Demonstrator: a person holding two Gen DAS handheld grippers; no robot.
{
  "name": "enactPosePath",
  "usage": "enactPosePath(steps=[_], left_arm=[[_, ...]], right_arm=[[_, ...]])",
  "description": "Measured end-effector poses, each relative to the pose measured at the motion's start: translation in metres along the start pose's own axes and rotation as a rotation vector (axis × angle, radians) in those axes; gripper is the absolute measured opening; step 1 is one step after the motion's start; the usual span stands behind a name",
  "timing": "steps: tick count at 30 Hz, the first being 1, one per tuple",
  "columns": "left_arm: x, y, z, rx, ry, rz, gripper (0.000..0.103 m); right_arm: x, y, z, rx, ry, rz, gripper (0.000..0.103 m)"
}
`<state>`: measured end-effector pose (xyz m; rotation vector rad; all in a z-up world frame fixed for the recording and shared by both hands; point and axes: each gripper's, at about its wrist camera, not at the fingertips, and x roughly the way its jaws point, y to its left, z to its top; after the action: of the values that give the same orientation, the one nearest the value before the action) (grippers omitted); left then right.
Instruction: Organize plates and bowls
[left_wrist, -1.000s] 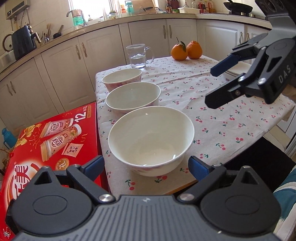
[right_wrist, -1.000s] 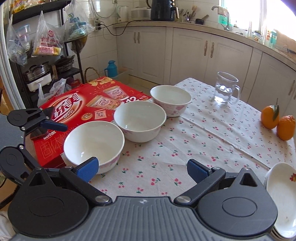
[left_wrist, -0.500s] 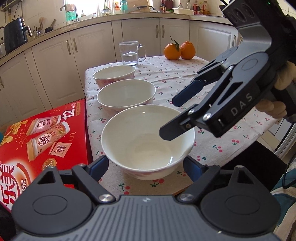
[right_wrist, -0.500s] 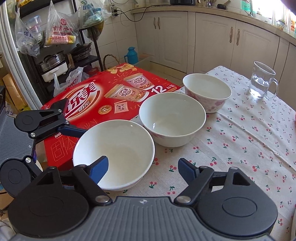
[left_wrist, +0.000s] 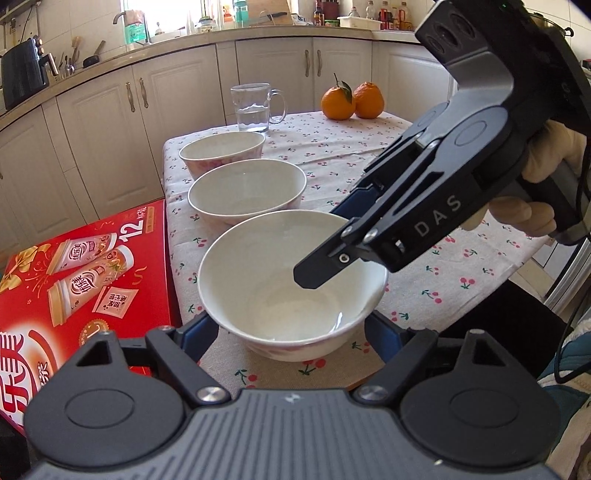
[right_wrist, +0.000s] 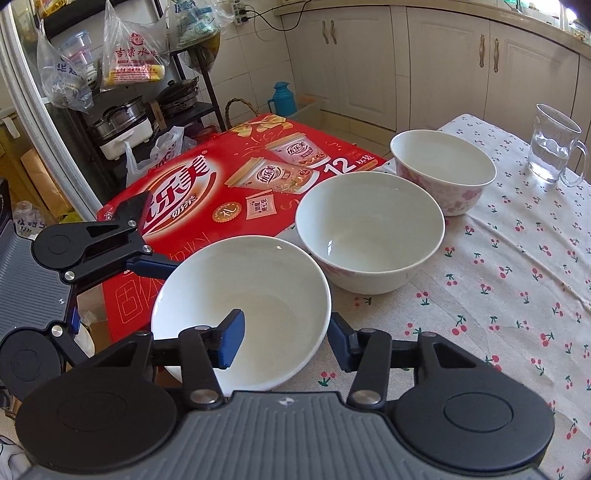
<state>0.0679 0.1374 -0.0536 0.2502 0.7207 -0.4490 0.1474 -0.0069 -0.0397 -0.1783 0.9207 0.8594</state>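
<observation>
Three white bowls sit in a row on the cherry-print tablecloth (right_wrist: 517, 258). The nearest bowl (right_wrist: 240, 291) is bottom centre of the right wrist frame. The right gripper (right_wrist: 284, 341) is spread wide, straddling its rim: one blue pad inside, the other outside, neither visibly pressing. The left gripper (left_wrist: 291, 332) is also wide, with a finger either side of that same bowl (left_wrist: 280, 288). The middle bowl (right_wrist: 369, 232) and far bowl (right_wrist: 443, 166) run toward upper right.
</observation>
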Motion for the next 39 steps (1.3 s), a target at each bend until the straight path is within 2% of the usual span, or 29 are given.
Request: enactPosePath(steps=[9,19,39], left_arm=[[0.0,-0.002,0.003,0.008,0.014,0.005,0.085],[-0.007,-0.016,0.016,0.044,-0.006,-0.023,0.085],[0.03,-0.073,0.055,0.154,-0.037,-0.181,0.085]], right_arm=[[-0.002,0.002,0.001,0.0,-0.005,0.002,0.054],[-0.023,-0.002,-0.007,0.007,-0.028,-0.012,0.054],[-0.086,-0.049,-0.053,0.109,-0.074,-0.162,0.054]])
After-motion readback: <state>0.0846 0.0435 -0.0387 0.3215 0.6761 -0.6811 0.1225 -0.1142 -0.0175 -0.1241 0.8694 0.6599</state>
